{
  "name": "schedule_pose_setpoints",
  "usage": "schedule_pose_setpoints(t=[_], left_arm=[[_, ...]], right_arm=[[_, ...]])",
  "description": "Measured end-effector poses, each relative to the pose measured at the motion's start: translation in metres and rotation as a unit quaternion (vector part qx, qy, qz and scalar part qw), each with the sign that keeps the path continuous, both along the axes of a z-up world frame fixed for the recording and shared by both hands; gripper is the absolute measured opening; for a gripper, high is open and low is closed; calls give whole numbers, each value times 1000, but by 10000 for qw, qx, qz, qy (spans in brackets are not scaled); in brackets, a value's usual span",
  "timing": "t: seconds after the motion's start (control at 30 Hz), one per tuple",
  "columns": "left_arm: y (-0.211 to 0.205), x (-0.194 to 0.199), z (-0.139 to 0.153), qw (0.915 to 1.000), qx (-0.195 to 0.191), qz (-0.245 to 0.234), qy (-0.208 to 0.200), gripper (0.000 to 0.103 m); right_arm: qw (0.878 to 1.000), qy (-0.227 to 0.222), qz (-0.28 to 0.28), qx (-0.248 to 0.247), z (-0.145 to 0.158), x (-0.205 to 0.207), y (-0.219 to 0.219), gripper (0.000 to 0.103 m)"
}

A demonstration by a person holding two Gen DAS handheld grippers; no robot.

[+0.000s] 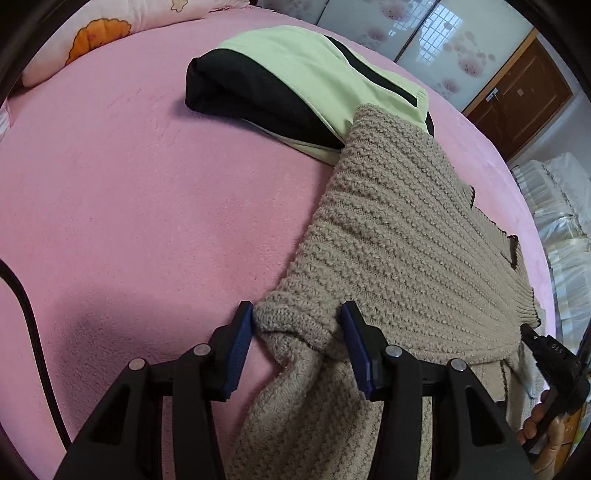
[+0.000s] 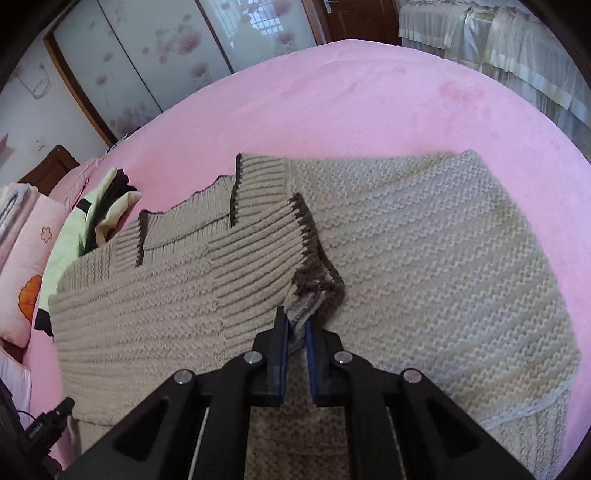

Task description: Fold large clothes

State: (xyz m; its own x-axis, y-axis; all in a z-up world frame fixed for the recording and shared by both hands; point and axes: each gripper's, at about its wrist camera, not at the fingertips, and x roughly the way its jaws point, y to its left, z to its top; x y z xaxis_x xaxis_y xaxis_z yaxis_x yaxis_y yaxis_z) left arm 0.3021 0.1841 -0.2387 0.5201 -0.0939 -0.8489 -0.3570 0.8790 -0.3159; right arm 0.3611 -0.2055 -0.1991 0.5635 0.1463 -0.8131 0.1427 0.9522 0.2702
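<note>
Nearest my left camera, the left gripper (image 1: 297, 325) stands part open, its blue ribbed pads on either side of a thick rolled fold of the beige knit sweater (image 1: 399, 236). The left pad just meets the bunched edge and the right pad lies against the fold, though I cannot tell whether they truly press it. Below the fold, the chunky knit hangs toward me in a soft drape.

In my right camera, the right gripper (image 2: 295, 328) is pinched tight on the sweater's (image 2: 424, 251) ribbed cuff (image 2: 314, 291), a gathered wad of pale ribbing edged in dark brown yarn that is squeezed between the narrow blue pads.

Beyond both claws the sweater spreads flat across the fuzzy pink bedspread (image 1: 129, 192), its body a pebbly, bumpy stitch, its hems and sleeve ends in straight vertical ribs with brown trim. The far end of the sweater overlaps a folded pale green and black garment (image 1: 295, 85), smooth woven cloth in a plump rectangular bundle.

At the right edge of my left view, a hand (image 1: 543, 424) grips the black handle of the other tool. Farther left, a pink pillow (image 1: 96, 33) with an orange cartoon print lies at the bed's edge. Frosted sliding doors (image 2: 155, 55) with pink flower patterns close the far background.
</note>
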Motion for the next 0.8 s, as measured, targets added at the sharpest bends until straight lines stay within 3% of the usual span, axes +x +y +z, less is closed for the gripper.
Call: schedule_pose_setpoints(t=[0.1, 0.23, 0.3, 0.47, 0.63, 0.8], left_arm=[[-4, 2, 5, 9996, 221, -105, 111, 47], [-10, -1, 34, 9984, 557, -33, 50, 47], [-20, -3, 56, 9955, 918, -135, -184, 47], [-57, 12, 83, 9892, 1163, -712, -540, 49], [-93, 57, 78, 9864, 1186, -1020, -513, 49], [-101, 104, 40, 9875, 1118, -1108, -37, 49]], right_arm=[[9995, 151, -123, 250, 6, -2, -9, 19], [9995, 26, -282, 155, 24, -20, -16, 31], [9997, -227, -89, -13, 38, -33, -7, 32], [9932, -623, 956, -248, 59, -45, 50, 32], [9821, -655, 1746, -253, 49, -30, 117, 32], [9820, -207, 1780, -591, 11, 6, 128, 30]])
